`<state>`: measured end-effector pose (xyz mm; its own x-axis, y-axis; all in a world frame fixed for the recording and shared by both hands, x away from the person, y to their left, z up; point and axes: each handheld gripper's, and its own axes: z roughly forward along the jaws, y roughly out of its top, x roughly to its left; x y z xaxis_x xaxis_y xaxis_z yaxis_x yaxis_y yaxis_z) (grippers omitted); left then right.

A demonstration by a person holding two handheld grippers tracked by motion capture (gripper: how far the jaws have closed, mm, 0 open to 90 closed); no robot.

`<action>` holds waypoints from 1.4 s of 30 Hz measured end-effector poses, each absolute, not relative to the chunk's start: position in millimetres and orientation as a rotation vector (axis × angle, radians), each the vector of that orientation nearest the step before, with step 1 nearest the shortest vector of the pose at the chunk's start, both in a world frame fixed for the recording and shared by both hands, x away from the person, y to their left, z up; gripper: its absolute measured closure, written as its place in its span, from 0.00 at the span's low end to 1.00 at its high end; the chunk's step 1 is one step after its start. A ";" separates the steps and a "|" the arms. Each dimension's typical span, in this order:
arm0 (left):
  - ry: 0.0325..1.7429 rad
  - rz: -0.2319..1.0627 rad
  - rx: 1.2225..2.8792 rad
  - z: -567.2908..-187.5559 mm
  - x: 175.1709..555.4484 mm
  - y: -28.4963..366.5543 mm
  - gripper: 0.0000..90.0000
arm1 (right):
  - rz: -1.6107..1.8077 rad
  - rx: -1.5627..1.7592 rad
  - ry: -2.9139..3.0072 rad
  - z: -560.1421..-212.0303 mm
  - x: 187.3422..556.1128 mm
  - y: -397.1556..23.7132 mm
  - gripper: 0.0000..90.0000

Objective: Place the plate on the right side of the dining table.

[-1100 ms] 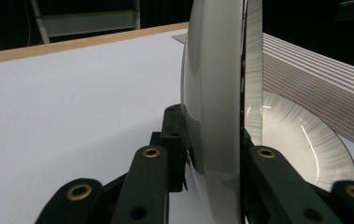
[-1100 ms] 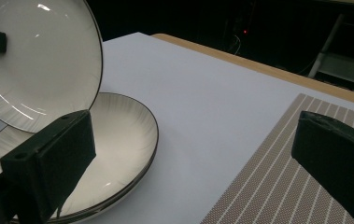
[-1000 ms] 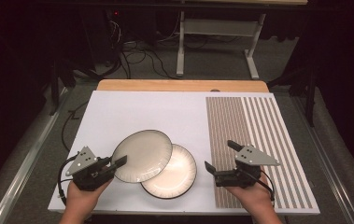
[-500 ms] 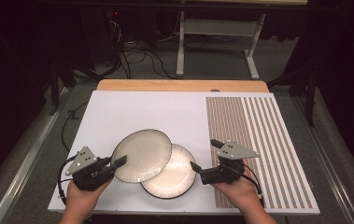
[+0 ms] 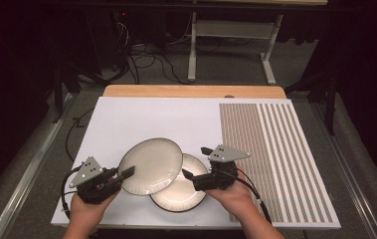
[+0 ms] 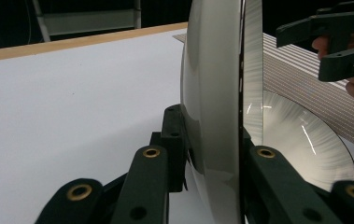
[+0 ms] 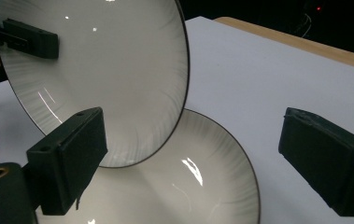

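Left gripper (image 5: 126, 174): clamped on the near-left rim of the upper plate (image 5: 151, 166), one jaw on each face (the left gripper view shows the rim edge-on between them).
Upper plate: lifted and tilted, its right part overlapping the lower plate (image 5: 183, 191).
Lower plate: flat on the white board (image 5: 141, 117), near the front edge.
Right gripper (image 5: 194, 162): jaws wide, just been closing a little, nothing pressed between them; it sits at the lower plate's right rim, jaws pointing toward the plates.
Striped mat (image 5: 270, 149): right part of the board, beside the right hand (image 5: 235, 196).
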<state>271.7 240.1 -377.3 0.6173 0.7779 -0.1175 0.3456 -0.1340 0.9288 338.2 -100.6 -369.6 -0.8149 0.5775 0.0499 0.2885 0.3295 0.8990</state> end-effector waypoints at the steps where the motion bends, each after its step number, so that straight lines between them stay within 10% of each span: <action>1: 0.924 0.484 1.729 -377.3 271.8 240.1 0.85 | 1.483 0.778 2.324 -370.1 339.6 -97.1 0.12; 15: 0.928 0.478 1.729 -378.5 272.8 242.0 0.84 | 1.491 0.855 2.370 -382.1 354.9 -65.8 0.25; 42: 0.926 0.495 1.736 -379.0 272.6 241.7 0.84 | 1.528 0.974 2.416 -393.9 360.7 -63.6 0.80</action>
<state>272.6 241.7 -379.0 0.6139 0.7820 -0.1083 0.3440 -0.1415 0.9282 360.7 -63.6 -393.9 -0.7855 0.5753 0.2280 0.4527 0.2830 0.8456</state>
